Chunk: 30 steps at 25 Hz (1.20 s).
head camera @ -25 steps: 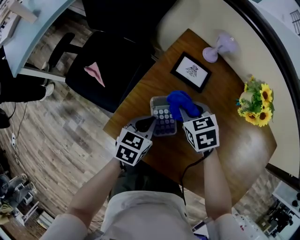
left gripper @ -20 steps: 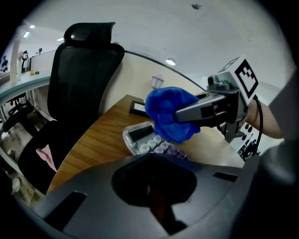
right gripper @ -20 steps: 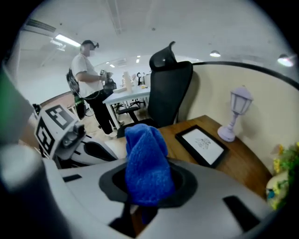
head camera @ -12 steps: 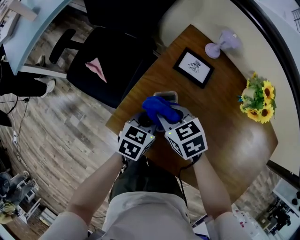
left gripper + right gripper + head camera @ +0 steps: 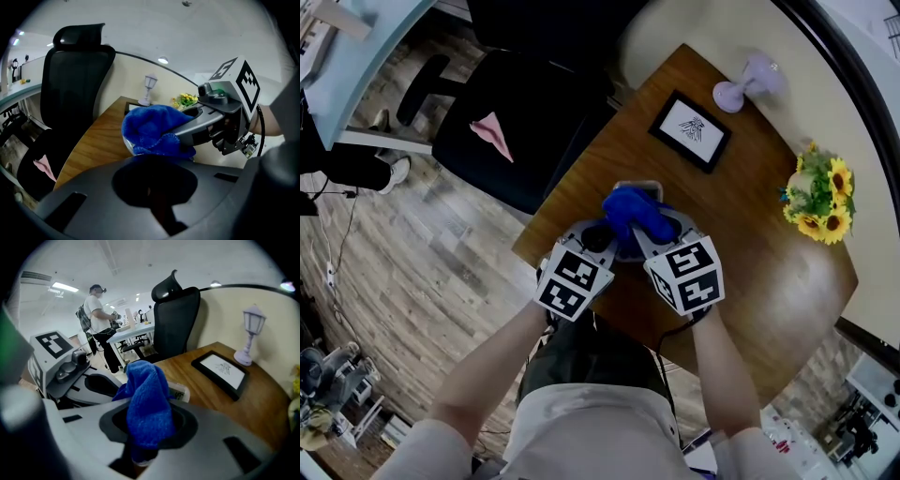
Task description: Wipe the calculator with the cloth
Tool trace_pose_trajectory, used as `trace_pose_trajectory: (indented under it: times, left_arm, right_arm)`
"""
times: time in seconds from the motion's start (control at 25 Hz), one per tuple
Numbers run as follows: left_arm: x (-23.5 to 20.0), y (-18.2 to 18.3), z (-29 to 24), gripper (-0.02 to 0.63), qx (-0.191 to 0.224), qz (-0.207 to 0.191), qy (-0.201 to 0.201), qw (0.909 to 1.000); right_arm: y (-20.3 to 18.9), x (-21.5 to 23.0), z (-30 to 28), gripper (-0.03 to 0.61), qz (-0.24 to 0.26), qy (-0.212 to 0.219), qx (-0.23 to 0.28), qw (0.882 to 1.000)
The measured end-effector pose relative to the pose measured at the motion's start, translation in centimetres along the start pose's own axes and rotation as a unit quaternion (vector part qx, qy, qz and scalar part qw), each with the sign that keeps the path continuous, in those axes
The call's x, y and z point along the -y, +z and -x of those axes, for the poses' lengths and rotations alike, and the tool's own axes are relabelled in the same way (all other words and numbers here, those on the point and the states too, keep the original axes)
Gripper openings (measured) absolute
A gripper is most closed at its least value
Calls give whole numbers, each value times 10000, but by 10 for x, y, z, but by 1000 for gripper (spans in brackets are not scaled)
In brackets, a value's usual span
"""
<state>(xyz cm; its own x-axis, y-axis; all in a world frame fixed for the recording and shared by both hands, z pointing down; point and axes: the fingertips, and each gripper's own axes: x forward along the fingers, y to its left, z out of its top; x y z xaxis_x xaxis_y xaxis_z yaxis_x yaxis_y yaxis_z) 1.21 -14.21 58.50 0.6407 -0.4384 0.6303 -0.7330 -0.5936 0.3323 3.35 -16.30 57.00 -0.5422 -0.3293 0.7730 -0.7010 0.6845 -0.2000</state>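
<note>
Because the blue cloth lies bunched over almost the whole calculator, only a grey far edge of the device shows in the head view, close to the near-left edge of the wooden table. The right gripper has its jaws closed on the cloth, and a thick fold stands up out of them. The left gripper sits at the near left side of the calculator. Its jaws look drawn narrow and seem to pinch the edge of the device, though that part is in shadow. Whether the calculator rests flat on the table or is raised a little cannot be told.

The main risk is judged to be a slip of the calculator. If the right gripper pushes the cloth hard toward the left, the thin pinch of the left gripper may give way. The device is close to the table edge, so it could then drop to the floor. A second risk is that the cloth, held as a lump, wipes with only one small patch. The picture frame and the small lamp stand well apart on the far side, so they are hardly in danger.
</note>
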Motion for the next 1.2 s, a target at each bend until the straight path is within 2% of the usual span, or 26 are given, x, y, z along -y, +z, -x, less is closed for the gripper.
trace_pose_trajectory:
  times: [0.12,0.36,0.48,0.6,0.68,0.76,0.88,1.08,1.2]
  left_arm:
    - [2,2,-2,3,-15,193,-147,9997]
    - [1,4,-3,3,3,190,-204,9996]
    - [2,4,-4,3,-16,236,-213,9995]
    - [2,4,-4,3,11,237,-206,9995]
    - [1,4,-4,3,33,204,-191,9996]
    - [1,4,-3,2,-2,70,-160,9998]
    - [1,5,-4,3,-45,8,-181,9998]
    - [2,3,-4,3,-101,-92,-182,9997]
    - [1,4,-4,3,-91,-130,-149,9998]
  right_arm:
    - [-4,10,7,101,-70,-156,-57,9998]
    - [-15,34,21,101,-376,-470,-8,9982]
    - [-21,50,32,98,-529,-784,-37,9955]
    - [-19,53,46,94,-308,-1089,14,9936]
    - [-7,36,54,95,-238,-861,324,9955]
    - [6,12,56,97,-340,-433,652,9964]
    - [7,-13,46,98,-536,-97,755,9957]
    - [-21,-16,23,98,-964,-214,651,9930]
    - [-27,-13,21,98,-694,-297,571,9955]
